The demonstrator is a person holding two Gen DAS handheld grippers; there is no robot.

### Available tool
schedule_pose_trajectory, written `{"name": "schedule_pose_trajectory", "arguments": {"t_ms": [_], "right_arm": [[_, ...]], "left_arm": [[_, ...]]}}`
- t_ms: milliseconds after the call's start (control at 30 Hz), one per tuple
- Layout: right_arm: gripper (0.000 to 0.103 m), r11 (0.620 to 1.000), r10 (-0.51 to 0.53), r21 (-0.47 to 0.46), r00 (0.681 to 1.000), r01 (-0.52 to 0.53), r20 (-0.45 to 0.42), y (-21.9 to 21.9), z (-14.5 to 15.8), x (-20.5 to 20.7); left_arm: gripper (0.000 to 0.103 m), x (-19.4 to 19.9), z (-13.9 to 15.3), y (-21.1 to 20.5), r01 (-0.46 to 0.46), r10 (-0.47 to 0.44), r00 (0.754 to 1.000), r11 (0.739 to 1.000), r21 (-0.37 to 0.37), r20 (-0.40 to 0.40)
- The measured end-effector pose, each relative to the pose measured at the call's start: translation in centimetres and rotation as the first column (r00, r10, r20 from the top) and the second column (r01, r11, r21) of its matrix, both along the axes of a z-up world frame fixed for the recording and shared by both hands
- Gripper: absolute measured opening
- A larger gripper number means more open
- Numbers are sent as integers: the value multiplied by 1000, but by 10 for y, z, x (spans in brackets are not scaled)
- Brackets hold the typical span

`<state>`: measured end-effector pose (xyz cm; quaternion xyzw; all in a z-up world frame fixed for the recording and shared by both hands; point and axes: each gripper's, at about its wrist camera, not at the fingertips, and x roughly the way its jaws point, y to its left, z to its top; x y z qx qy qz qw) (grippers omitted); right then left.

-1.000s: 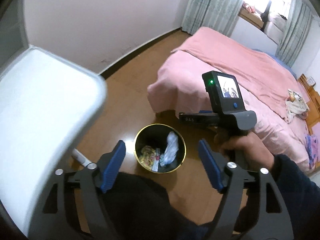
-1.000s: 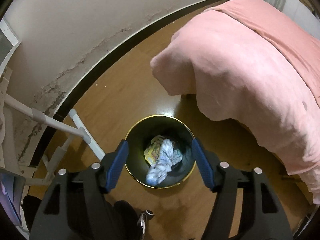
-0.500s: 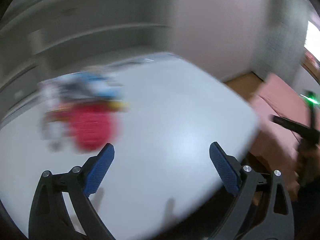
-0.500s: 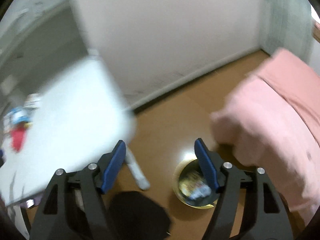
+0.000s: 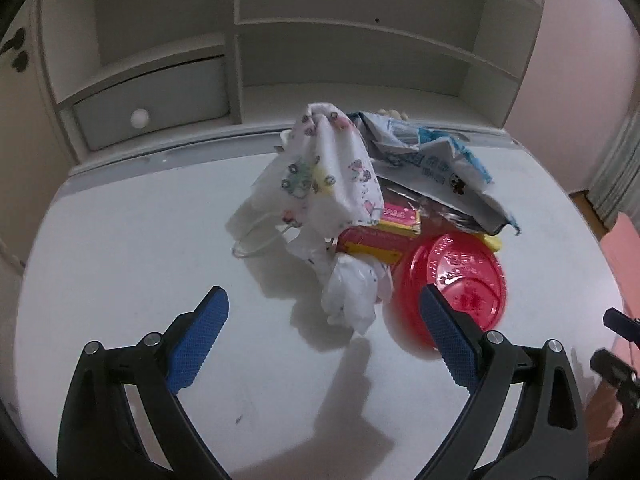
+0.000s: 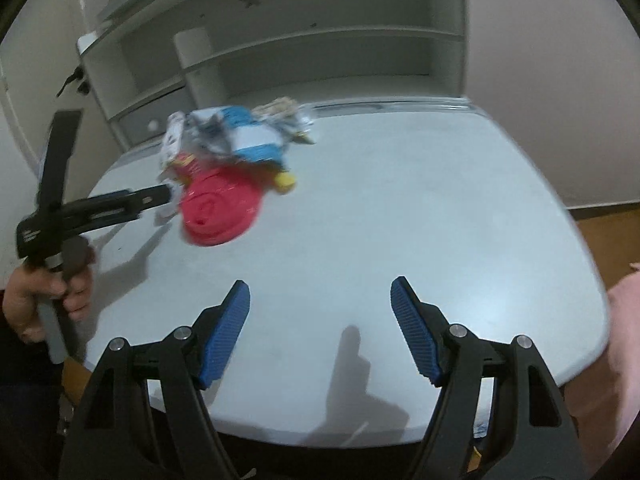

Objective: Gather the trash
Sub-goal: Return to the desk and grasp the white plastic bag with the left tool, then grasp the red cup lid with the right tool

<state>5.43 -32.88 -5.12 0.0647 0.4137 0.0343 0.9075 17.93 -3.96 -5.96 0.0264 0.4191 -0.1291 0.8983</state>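
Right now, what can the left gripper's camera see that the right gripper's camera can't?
Only the left wrist view shows the details of the pile: a patterned face mask with ear loops, a crumpled white tissue and a red and yellow wrapper. Only the right wrist view shows the whole left gripper held in a hand, plus the wooden floor. Both show the red plastic lid, the blue and white bag, the white table and the shelf unit.
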Motion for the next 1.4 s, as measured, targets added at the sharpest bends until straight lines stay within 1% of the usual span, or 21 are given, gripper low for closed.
{"name": "schedule_pose_trajectory", "arguments": {"t_ms": [67,100,133,167,200,233,367,533,700,833,933,967,1000,1033,1167,1233,1267,1333,1400], "right_arm": [[71,1000,20,-8,1000,-20,-8,11,-1,6],[71,1000,27,-11,1000,-27,-10,18,-2,8],[71,999,36,-14,999,-36,-15,23,-3,12],[71,999,44,-16,999,-44,-19,24,-5,15],[71,998,53,-17,998,-54,-24,29,-7,21],[71,998,61,-18,998,-62,-29,35,-9,27],[71,994,108,-12,992,-109,-62,62,-18,54],[72,987,151,-41,985,-155,-86,95,-28,84],[72,986,141,-80,986,-148,-87,114,-33,109],[72,986,118,-106,990,-126,-80,118,-34,118],[73,987,122,-97,989,-129,-78,119,-31,118],[75,987,122,-100,990,-128,-67,120,-28,116],[84,987,117,-107,992,-122,-50,122,-25,117],[90,987,116,-109,993,-119,-34,123,-23,118],[90,987,122,-99,991,-127,-55,128,-24,133],[90,986,116,-114,991,-122,-61,131,-26,137],[89,986,112,-113,991,-120,-69,133,-28,140],[81,987,98,-119,993,-106,-72,134,-30,141],[79,986,93,-131,994,-100,-59,134,-30,138]], "left_arm": [[92,4,-3,-3,20,-20,1000,1000,16,15],[87,6,-5,-4,30,-31,999,999,21,16],[71,7,-6,-5,40,-41,999,999,27,15],[51,7,-6,-5,51,-51,999,998,26,10],[39,8,-6,-5,64,-64,998,998,19,1],[31,8,-6,-3,68,-68,998,998,15,-4],[29,-5,-2,10,76,-76,997,997,17,20],[28,-41,8,35,69,-70,997,997,21,32],[28,-66,16,46,73,-73,997,997,16,33],[28,-80,19,45,73,-74,996,997,24,41],[28,-84,22,42,75,-76,996,997,23,40],[28,-85,23,41,78,-79,996,997,26,42],[28,-89,25,41,78,-79,996,997,28,45],[28,-90,24,42,79,-80,996,997,28,47],[28,-97,30,42,64,-65,997,998,20,47],[28,-97,31,44,53,-54,998,999,12,41],[28,-96,30,46,46,-46,998,999,10,38],[28,-94,30,47,34,-34,999,999,9,35],[28,-94,29,48,24,-25,999,1000,8,29]]}}
